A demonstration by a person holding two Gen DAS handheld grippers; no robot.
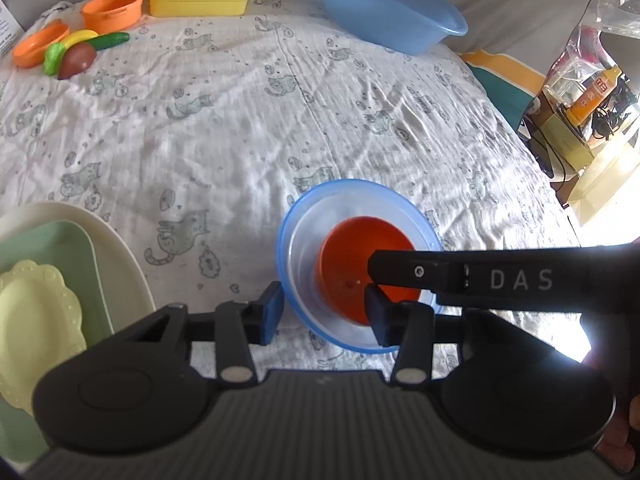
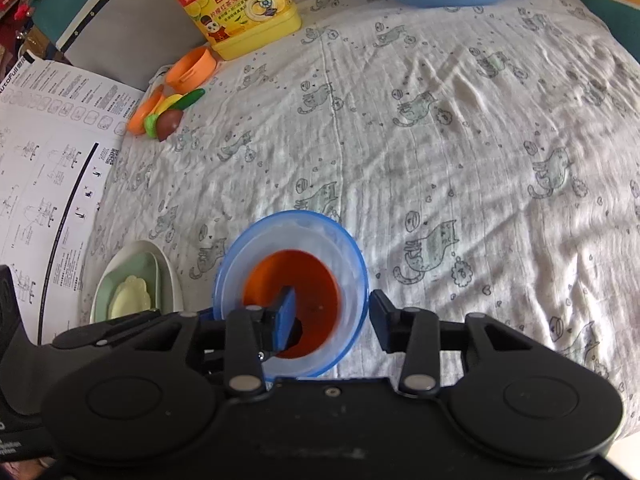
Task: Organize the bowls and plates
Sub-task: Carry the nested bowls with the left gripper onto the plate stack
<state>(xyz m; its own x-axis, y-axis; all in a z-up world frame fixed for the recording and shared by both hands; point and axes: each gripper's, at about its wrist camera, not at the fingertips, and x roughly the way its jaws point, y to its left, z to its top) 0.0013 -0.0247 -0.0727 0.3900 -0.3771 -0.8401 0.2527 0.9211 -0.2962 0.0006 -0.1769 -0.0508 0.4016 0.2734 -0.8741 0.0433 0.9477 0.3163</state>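
Note:
A clear bowl with a blue rim (image 1: 304, 248) sits on the cat-print cloth, with a red-orange bowl (image 1: 344, 256) nested inside it. My left gripper (image 1: 324, 312) is open and straddles the bowl's left wall, one finger outside and one inside. My right gripper (image 2: 332, 320) is open and straddles the bowl's right wall (image 2: 356, 276); its arm crosses the left wrist view. A stack of plates lies to the left: white oval plate (image 1: 120, 264), green plate (image 1: 60, 240), pale yellow scalloped plate (image 1: 36, 320).
At the back stand a big blue basin (image 1: 392, 12), a yellow detergent jug (image 2: 236, 4), orange toy bowls (image 1: 114, 10) and toy vegetables (image 1: 76, 54). A printed paper sheet (image 2: 44, 152) lies at the left. The bed edge and clutter are at the right.

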